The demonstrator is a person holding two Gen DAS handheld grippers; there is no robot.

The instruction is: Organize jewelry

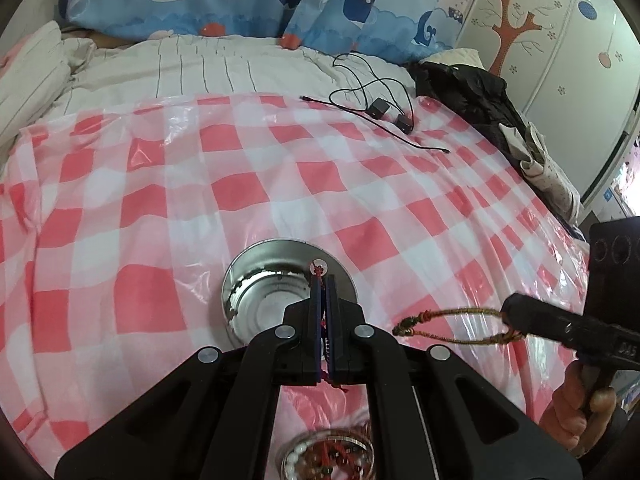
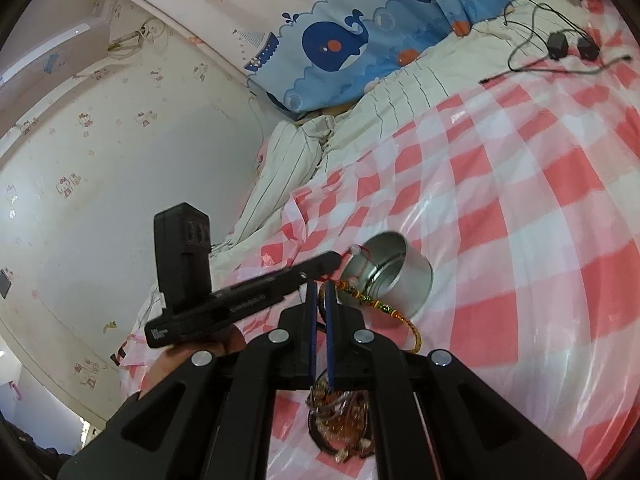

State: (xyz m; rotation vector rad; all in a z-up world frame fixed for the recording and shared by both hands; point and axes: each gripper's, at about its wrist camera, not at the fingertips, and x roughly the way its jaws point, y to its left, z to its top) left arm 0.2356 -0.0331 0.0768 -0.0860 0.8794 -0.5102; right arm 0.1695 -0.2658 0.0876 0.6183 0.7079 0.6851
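Nearest you, under both tools, sits the clear round dish heaped with tangled bead and cord bracelets [image 2: 340,412]; anything you drop could land back in that knot. Your left gripper [image 1: 322,280] is clamped on a thin red cord with a pale round bead [image 1: 319,267], hanging over the shiny round metal tin [image 1: 244,280] on the pink-and-white checked plastic sheet [image 1: 160,208]. Your right gripper [image 2: 318,286] pinches a braided gold-and-brown cord bracelet [image 1: 452,326], which in the right wrist view crosses close to the red cord. Cross them further and the strands may snag together; knock the light tin's rim and it could tip.
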